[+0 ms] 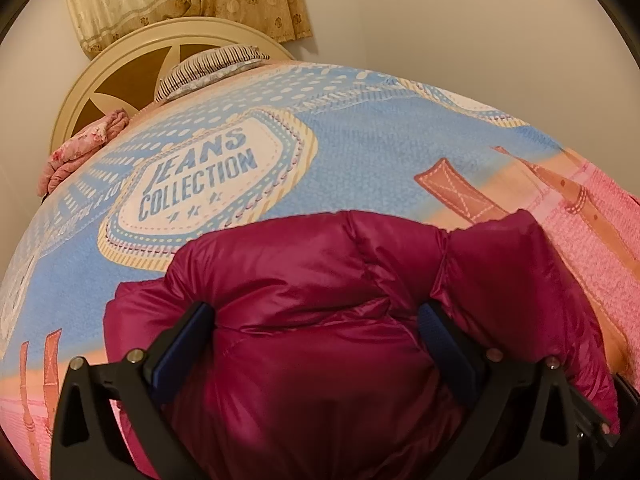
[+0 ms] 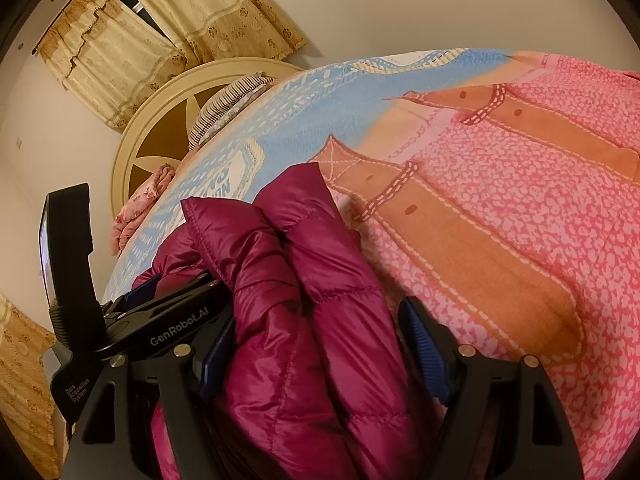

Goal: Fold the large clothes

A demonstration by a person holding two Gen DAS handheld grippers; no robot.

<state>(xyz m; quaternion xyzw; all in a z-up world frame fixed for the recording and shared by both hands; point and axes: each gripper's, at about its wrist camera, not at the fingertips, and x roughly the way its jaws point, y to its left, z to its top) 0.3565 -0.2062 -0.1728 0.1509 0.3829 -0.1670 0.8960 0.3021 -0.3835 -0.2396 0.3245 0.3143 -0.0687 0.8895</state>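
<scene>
Mid-fold: magenta puffer jacket (image 1: 320, 320) is straddled by left gripper (image 1: 320, 344) & right gripper (image 2: 320, 344), both spread wide, prob not clamped yet; firm pinch needed next.

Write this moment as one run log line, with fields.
task: fold | item: magenta quilted puffer jacket on printed bedspread | left gripper: jacket bulk between fingers | right gripper: jacket fold between wide fingers

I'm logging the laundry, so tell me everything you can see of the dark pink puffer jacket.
The puffer jacket is magenta, shiny and quilted, with stitched seams dividing puffy panels. It lies bunched in folds on the patterned bedspread. The left gripper straddles one bulging fold with its blue pads at either side; the right gripper stands wide around another thick fold. Whether either pinches the fabric is unclear.
</scene>
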